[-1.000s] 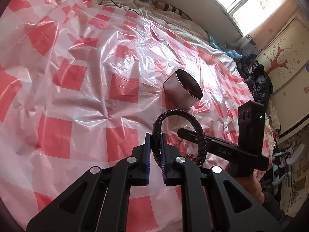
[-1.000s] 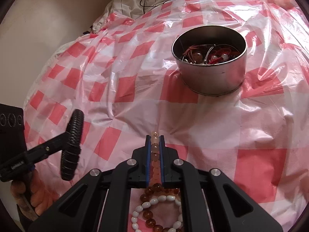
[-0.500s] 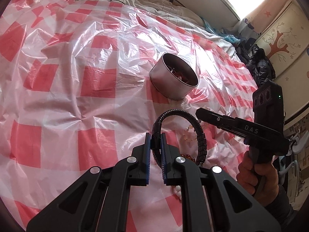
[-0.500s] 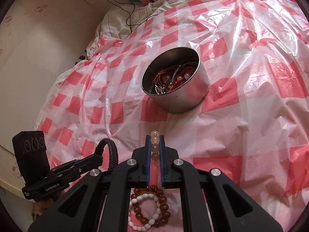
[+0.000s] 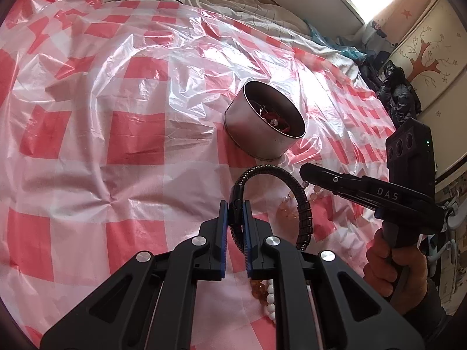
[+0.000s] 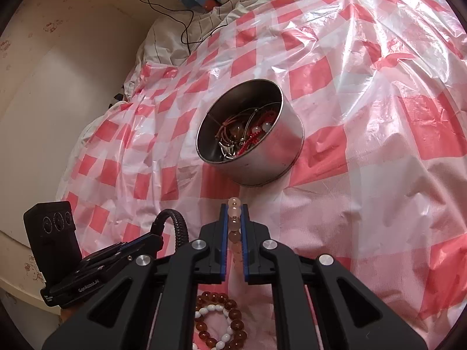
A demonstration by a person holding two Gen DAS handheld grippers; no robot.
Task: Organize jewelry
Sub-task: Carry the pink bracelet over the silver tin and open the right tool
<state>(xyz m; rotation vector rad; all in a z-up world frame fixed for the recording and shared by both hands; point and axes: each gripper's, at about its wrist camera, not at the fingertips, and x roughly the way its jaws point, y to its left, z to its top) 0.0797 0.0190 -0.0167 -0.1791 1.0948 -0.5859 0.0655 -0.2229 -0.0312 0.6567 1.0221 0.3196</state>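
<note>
My left gripper (image 5: 234, 204) is shut on a black braided bracelet (image 5: 303, 204) and holds it above the red-and-white checked sheet, short of the round metal tin (image 5: 256, 137). My right gripper (image 6: 234, 208) is shut on a pale pink bead bracelet (image 6: 234, 204) and holds it just in front of the tin (image 6: 277, 148), which has several pieces of jewelry (image 6: 245, 134) inside. The black bracelet also shows in the right wrist view (image 6: 179, 227). The right gripper and its pink beads show in the left wrist view (image 5: 305, 172).
An amber bead bracelet (image 6: 233, 315) and a white bead bracelet (image 6: 216, 310) lie on the sheet under my right gripper; they also show in the left wrist view (image 5: 264, 290). A black cable (image 6: 186, 23) and bedding lie beyond the sheet. Dark clothes (image 5: 397, 93) are piled at the right.
Both grippers have moved forward toward the tin with their bracelets held; the tin looms larger and nearer in both views. The right gripper has swung closer to the left one.
</note>
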